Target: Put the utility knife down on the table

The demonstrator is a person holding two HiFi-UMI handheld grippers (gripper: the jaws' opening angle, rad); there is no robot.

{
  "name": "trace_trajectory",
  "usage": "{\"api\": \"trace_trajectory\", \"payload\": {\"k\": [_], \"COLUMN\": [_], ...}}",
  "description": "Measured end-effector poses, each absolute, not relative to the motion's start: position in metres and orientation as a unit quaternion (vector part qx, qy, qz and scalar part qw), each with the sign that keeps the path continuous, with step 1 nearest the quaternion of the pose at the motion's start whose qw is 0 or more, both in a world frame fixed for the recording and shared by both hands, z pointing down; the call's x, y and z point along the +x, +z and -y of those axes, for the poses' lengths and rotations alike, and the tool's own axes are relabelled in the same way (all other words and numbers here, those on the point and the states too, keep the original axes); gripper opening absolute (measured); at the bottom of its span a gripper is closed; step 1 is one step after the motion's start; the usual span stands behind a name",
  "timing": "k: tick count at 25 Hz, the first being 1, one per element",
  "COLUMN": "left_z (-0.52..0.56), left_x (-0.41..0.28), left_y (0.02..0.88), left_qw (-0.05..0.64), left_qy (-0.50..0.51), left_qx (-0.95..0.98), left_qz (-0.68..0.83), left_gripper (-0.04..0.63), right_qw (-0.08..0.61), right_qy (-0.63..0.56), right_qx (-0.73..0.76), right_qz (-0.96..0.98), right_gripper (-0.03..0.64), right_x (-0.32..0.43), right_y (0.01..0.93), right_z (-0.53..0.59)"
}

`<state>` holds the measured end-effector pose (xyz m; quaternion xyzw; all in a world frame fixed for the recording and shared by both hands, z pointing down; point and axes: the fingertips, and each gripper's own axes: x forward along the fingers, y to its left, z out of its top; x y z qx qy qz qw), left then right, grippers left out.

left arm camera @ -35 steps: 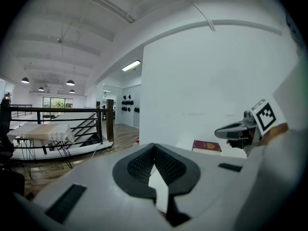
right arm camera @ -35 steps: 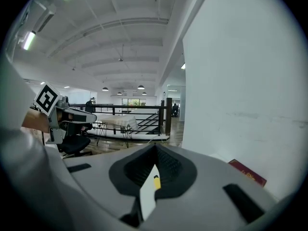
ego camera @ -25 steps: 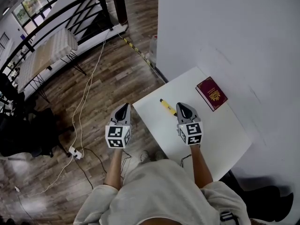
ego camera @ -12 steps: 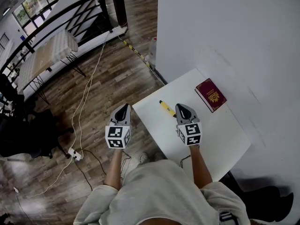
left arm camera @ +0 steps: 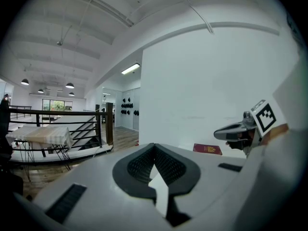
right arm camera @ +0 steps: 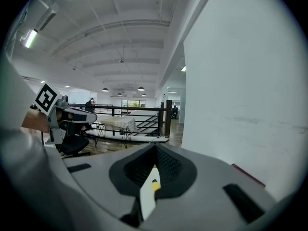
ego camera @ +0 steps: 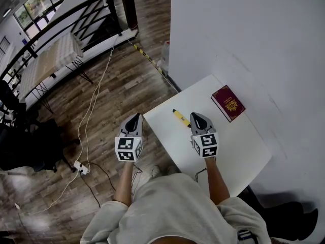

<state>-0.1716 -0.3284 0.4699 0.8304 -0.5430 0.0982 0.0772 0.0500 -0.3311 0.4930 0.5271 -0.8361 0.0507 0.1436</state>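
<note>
A yellow utility knife [ego camera: 180, 117] lies flat on the white table [ego camera: 238, 146], near its far left corner. My right gripper [ego camera: 197, 115] hovers just right of the knife, jaws shut and holding nothing. Through the slit below its closed tips, the right gripper view shows a bit of the knife [right arm camera: 155, 185]. My left gripper [ego camera: 135, 116] hangs off the table's left edge over the floor, shut and empty as well. In the left gripper view its jaws [left arm camera: 154, 146] meet at a point, with the right gripper [left arm camera: 239, 129] off to the right.
A dark red passport booklet [ego camera: 228, 102] lies at the table's far side by the white wall [ego camera: 244, 29]; it also shows in the left gripper view [left arm camera: 207, 149]. Cables and a power strip [ego camera: 81, 165] run over the wooden floor. A black railing [ego camera: 76, 14] stands beyond.
</note>
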Motion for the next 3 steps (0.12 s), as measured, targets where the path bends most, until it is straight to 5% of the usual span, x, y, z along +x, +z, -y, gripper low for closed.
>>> {"api": "trace_trajectory", "payload": {"k": [3], "left_z": [0.3283], "left_x": [-0.1705], "left_y": [0.4697], "left_qw": [0.077], "left_qy": [0.099], "left_qx": [0.83], "left_qz": [0.543], "left_gripper": [0.006], "right_qw": [0.145], "right_qy": [0.051], "right_qx": [0.526], "right_qz": [0.836], "right_gripper": [-0.003], "right_x": [0.0501], "right_y": [0.4932], "right_z": [0.3311]}}
